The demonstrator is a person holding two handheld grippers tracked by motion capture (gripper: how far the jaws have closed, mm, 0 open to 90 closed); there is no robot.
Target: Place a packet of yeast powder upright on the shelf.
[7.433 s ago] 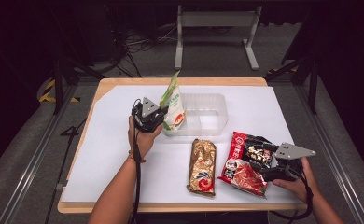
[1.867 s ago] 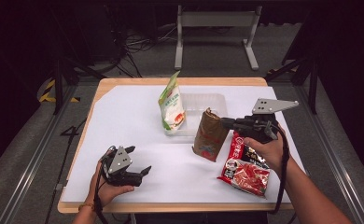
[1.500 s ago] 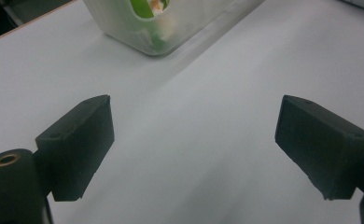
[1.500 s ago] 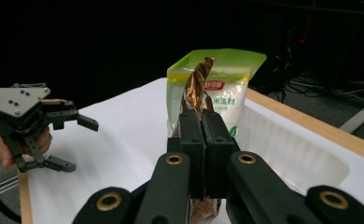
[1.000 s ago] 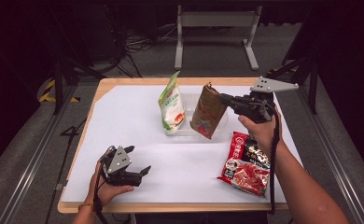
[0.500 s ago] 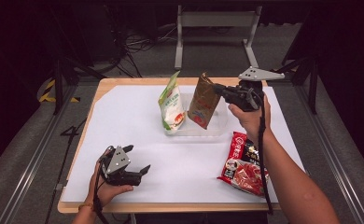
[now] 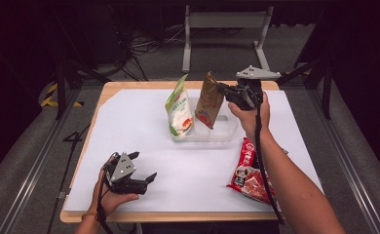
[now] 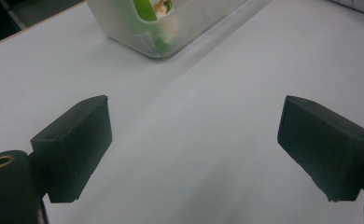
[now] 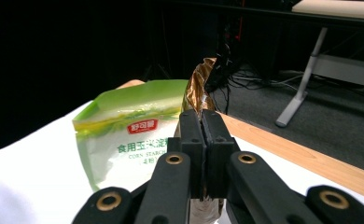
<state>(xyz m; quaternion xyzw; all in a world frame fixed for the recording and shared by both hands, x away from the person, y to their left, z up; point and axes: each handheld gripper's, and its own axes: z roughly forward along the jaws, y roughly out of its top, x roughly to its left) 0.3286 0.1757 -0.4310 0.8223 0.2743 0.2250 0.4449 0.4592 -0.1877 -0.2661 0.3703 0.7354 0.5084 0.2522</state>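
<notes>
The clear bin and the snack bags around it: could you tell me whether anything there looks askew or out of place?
Only mildly. The brown-gold bag hangs tilted over the clear plastic bin, pinched at its top edge by the right hand-held gripper. The green corn starch bag leans in the bin, and the red bag lies flat outside it.

**My two handheld grippers, up close**

My left gripper is a compact black body topped by a grey three-cornered plate dotted with small holes. In the left gripper view its jaws are blunt, matte black rectangular blocks, and a brass-ringed bolt sits at the lower left. A black cable trails from it past my wrist, where I wear a thin band.

My right gripper carries the same grey plate and a long black cable. In the right gripper view, four brass-ringed bolts pin its black linkage arms. Both my forearms are sleeveless.
</notes>
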